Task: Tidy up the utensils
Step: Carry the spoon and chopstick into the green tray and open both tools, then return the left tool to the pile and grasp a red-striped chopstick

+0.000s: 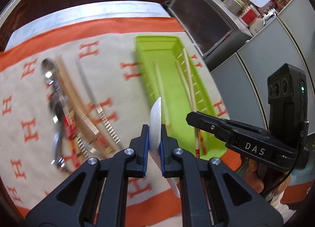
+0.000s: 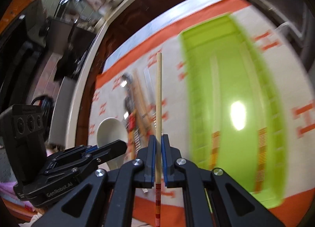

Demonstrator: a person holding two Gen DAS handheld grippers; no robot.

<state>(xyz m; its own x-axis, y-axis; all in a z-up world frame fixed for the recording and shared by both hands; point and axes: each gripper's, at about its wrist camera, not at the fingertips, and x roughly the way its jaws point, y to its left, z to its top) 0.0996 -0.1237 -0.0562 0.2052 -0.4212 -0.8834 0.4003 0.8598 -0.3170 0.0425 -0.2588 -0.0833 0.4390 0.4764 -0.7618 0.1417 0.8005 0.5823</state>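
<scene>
My left gripper (image 1: 154, 126) is shut on a white ceramic spoon (image 1: 155, 112), held edge-on above the near end of the green plastic tray (image 1: 153, 39). The right gripper (image 1: 191, 117) comes in from the right, shut on a light wooden chopstick (image 1: 189, 81) with a red-banded end. It hangs over the tray, where other chopsticks (image 1: 160, 89) lie. In the right wrist view, the right gripper (image 2: 159, 140) clamps that chopstick (image 2: 159, 93), which points straight ahead. The green tray (image 2: 196, 89) lies to its right. At lower left is the left gripper (image 2: 118, 146) with the spoon (image 2: 110, 130).
A cream cloth (image 1: 110, 53) with orange H marks and an orange border covers the table. Left of the tray lies a pile of metal spoons (image 1: 48, 71) and several chopsticks (image 1: 78, 97). A dark appliance (image 1: 202, 22) and grey cabinets (image 1: 256, 59) stand to the right.
</scene>
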